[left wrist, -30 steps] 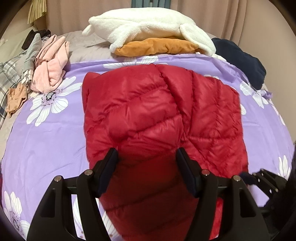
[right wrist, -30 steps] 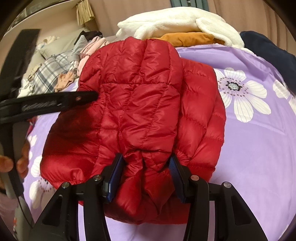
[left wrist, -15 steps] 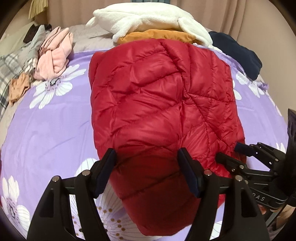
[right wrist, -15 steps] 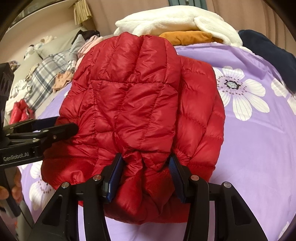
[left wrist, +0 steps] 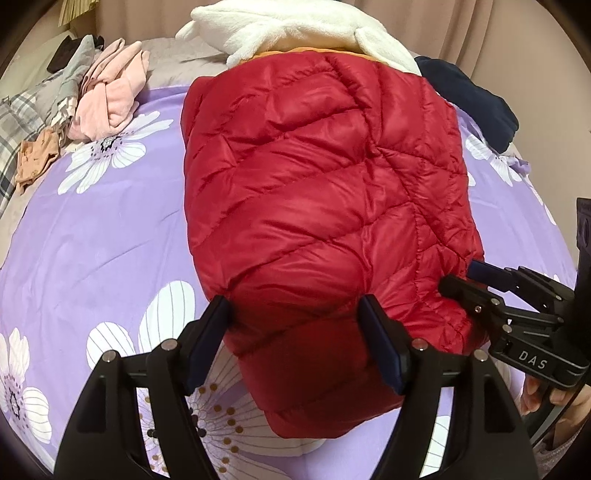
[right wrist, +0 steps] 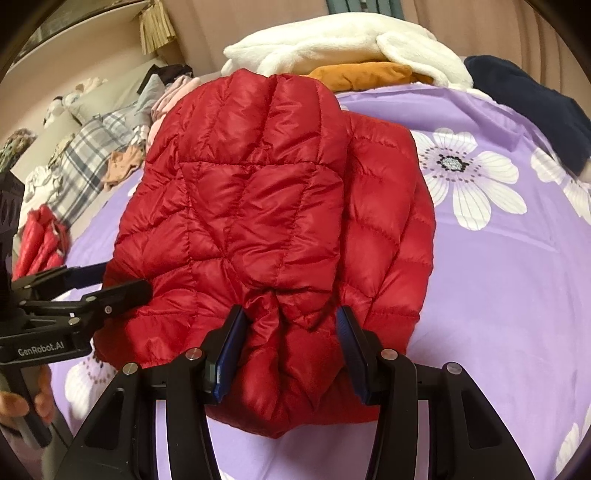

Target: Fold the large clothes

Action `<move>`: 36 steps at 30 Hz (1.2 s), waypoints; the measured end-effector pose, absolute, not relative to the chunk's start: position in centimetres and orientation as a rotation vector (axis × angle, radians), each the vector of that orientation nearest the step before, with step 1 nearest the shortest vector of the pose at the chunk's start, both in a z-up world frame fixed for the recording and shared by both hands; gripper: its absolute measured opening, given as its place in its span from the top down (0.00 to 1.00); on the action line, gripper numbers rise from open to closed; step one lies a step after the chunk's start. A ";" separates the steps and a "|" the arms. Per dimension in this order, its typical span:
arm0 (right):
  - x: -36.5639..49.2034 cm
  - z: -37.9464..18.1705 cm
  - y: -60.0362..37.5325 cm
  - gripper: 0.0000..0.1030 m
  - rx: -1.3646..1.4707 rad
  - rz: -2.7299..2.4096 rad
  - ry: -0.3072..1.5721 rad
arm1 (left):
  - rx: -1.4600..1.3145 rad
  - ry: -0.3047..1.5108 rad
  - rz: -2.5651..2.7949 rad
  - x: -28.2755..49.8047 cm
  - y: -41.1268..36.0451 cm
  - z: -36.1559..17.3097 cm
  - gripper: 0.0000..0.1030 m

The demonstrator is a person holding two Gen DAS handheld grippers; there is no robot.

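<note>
A red quilted puffer jacket (left wrist: 317, 192) lies folded on the purple flowered bedspread (left wrist: 96, 229). My left gripper (left wrist: 295, 306) straddles the jacket's near end. Its jaws are opening, the fabric lies loose between the pads, and I see no pinch. In the right wrist view the left gripper (right wrist: 118, 282) sits at the jacket's (right wrist: 258, 192) left corner. My right gripper (right wrist: 291, 314) is shut on a bunched fold at the jacket's near edge, with the fabric creased between the blue pads. In the left wrist view the right gripper (left wrist: 461, 277) bites the jacket's right side.
A white fleece blanket (left wrist: 295, 29) on an orange garment (right wrist: 362, 74) lies at the far end, with a navy garment (left wrist: 472, 99) to its right. Pink clothes (left wrist: 110, 88), plaid fabric (right wrist: 81, 162) and another red item (right wrist: 40, 240) crowd the left. A person's hands (right wrist: 22, 402) hold the grippers.
The left gripper has come down and forward with the jacket's end, which now rests on the bed. Its jaws stand a little wider. The right gripper has kept still, shut on its fold.
</note>
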State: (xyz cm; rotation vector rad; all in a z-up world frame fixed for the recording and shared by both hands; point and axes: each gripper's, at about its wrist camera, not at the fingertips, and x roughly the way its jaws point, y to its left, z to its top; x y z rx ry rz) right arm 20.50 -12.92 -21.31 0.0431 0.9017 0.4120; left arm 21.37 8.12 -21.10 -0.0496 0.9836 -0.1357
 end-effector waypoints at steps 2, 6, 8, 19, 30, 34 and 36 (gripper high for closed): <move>20.5 -21.2 -12.9 0.52 0.043 0.410 0.902 | -0.048 0.980 -0.135 21.2 8.1 -21.1 0.28; 20.4 -21.1 -12.9 0.52 0.043 0.407 0.908 | -0.046 0.982 -0.139 21.2 8.1 -21.1 0.28; 20.1 -20.5 -12.9 0.52 0.043 0.397 0.902 | -0.050 0.980 -0.139 21.2 8.1 -21.1 0.28; 23.4 -16.0 -12.9 0.52 0.121 0.422 0.742 | -0.038 0.982 -0.150 21.5 7.7 -21.4 0.25; 26.9 -19.8 -11.4 0.52 0.073 0.368 0.892 | -0.009 0.985 -0.167 22.2 6.9 -22.0 0.18; 27.1 -20.1 -11.4 0.52 0.086 0.374 0.912 | -0.009 0.988 -0.164 22.5 6.8 -22.2 0.17; 27.1 -19.9 -11.5 0.52 0.096 0.374 0.918 | -0.012 0.992 -0.162 22.6 6.8 -22.1 0.16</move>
